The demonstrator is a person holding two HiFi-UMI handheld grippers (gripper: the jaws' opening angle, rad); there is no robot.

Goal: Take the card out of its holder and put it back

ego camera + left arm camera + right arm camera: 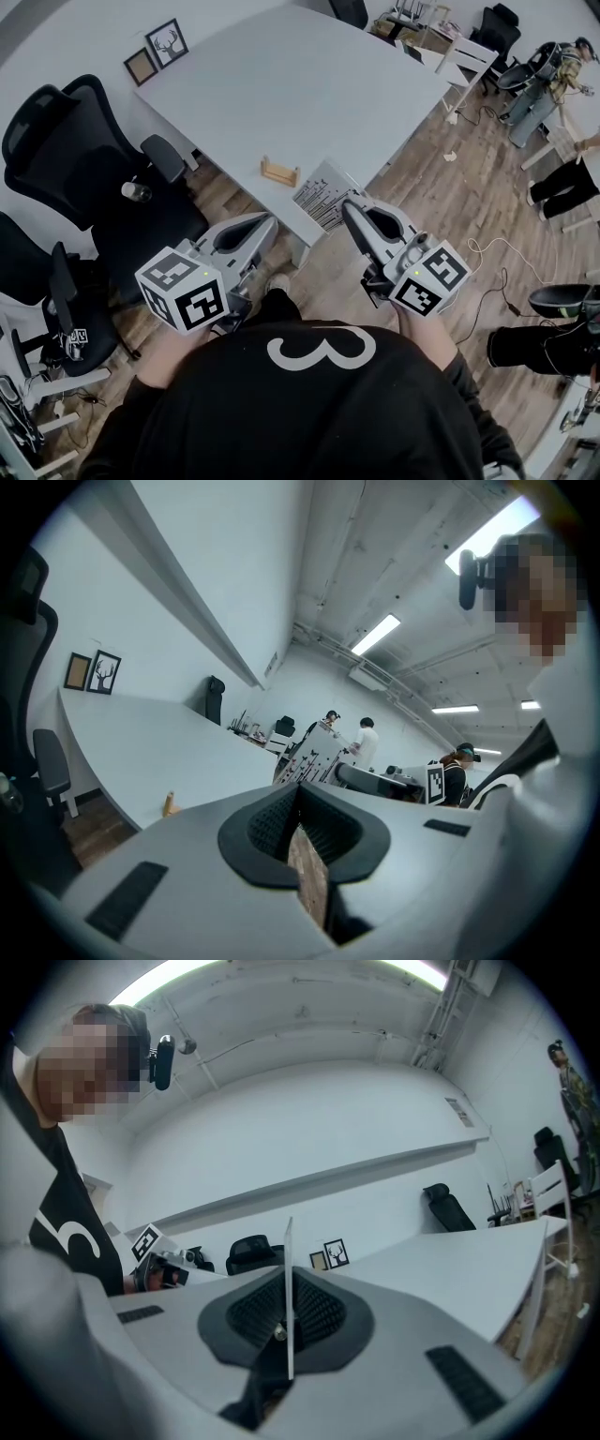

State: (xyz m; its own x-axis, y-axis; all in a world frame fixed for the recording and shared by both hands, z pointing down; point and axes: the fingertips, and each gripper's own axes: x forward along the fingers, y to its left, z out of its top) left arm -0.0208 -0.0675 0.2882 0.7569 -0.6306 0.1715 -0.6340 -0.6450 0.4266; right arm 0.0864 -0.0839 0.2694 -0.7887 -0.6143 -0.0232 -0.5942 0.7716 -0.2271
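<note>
A small wooden card holder [279,172] stands near the front edge of the white table [281,84] with nothing in its slot. The card [323,195], white with black print, is held above the table's front corner, right of the holder. My right gripper [349,208] is shut on its near edge. In the right gripper view the card [288,1279] shows edge-on as a thin upright sheet between the pads. My left gripper [272,221] hovers below the table edge, left of the card, shut and holding nothing. The left gripper view also shows the holder [170,804] and the card [314,752].
Black office chairs [84,159] stand left of the table, and a water bottle [136,191] rests on one seat. Two picture frames [155,52] lean at the table's far left corner. People stand far right [548,84]. Cables [492,272] lie on the wooden floor.
</note>
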